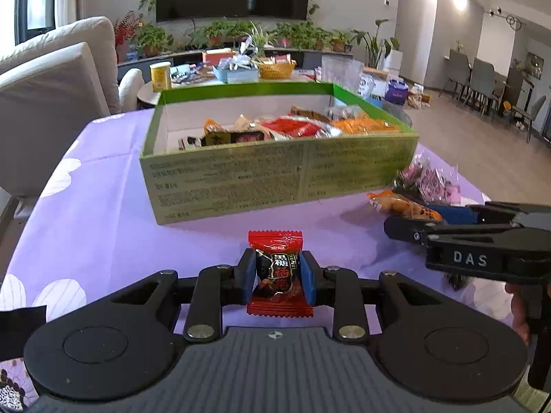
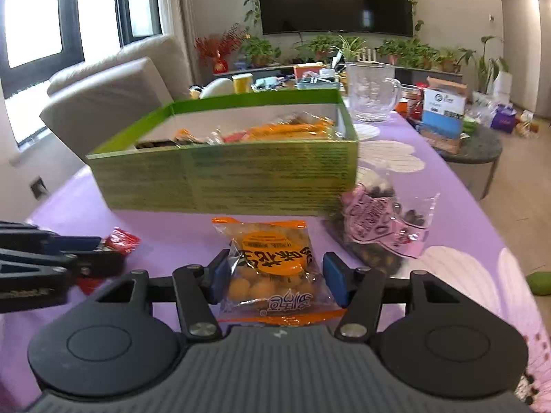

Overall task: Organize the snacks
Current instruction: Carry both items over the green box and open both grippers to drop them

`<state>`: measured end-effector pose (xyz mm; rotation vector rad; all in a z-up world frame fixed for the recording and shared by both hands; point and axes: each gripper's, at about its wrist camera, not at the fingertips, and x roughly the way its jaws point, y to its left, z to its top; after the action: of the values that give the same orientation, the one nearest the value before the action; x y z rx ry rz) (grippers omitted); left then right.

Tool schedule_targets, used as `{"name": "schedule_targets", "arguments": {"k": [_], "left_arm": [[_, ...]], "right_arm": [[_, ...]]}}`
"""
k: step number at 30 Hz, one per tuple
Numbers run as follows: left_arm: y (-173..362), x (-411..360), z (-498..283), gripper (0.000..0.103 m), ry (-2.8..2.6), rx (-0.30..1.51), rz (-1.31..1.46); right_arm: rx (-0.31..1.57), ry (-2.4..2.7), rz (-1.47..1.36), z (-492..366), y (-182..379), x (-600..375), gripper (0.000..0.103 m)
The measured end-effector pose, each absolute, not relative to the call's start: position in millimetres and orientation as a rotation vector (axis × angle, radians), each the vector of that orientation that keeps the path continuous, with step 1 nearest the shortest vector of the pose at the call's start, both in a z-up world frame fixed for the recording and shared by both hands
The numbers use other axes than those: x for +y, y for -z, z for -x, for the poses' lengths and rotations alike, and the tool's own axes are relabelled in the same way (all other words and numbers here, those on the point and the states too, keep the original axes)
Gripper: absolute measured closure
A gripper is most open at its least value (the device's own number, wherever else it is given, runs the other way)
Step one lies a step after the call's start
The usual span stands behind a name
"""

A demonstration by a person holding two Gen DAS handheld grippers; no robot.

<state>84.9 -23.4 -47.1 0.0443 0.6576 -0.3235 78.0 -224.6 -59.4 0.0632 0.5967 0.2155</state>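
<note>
A red candy packet is pinched upright between the blue pads of my left gripper, just above the purple cloth and in front of the green box. The box holds several snack packets. In the right wrist view an orange bag of round snacks lies on the cloth between the pads of my right gripper, which stand wide on either side of it. The left gripper with its red candy packet shows at the left there. The right gripper reaches in from the right by the orange bag.
A pink-labelled clear bag of dark snacks lies right of the green box. A glass pitcher stands behind the box. A green object sits near the table's right edge. A beige sofa stands to the left.
</note>
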Motion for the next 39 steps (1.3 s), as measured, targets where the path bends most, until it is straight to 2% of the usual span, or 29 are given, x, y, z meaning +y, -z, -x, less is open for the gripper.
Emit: {"name": "schedule_targets", "arguments": {"k": [14, 23, 30, 39], "left_arm": [[13.5, -14.9, -95.7, 0.077, 0.3, 0.542, -0.008], [-19.6, -13.2, -138.2, 0.077, 0.231, 0.429, 0.018], [-12.1, -12.6, -172.3, 0.077, 0.194, 0.441, 0.043], [-1.3, -9.9, -215.9, 0.076, 0.164, 0.465, 0.048]], "right_arm": [[0.469, -0.264, -0.097, -73.2, 18.4, -222.6, 0.051], [0.348, -0.28, -0.072, -100.8, -16.3, -218.3, 0.052], [0.295, -0.278, -0.078, -129.4, -24.9, -217.2, 0.052], [0.33, -0.293, -0.087, -166.5, -8.1, -204.2, 0.052]]}}
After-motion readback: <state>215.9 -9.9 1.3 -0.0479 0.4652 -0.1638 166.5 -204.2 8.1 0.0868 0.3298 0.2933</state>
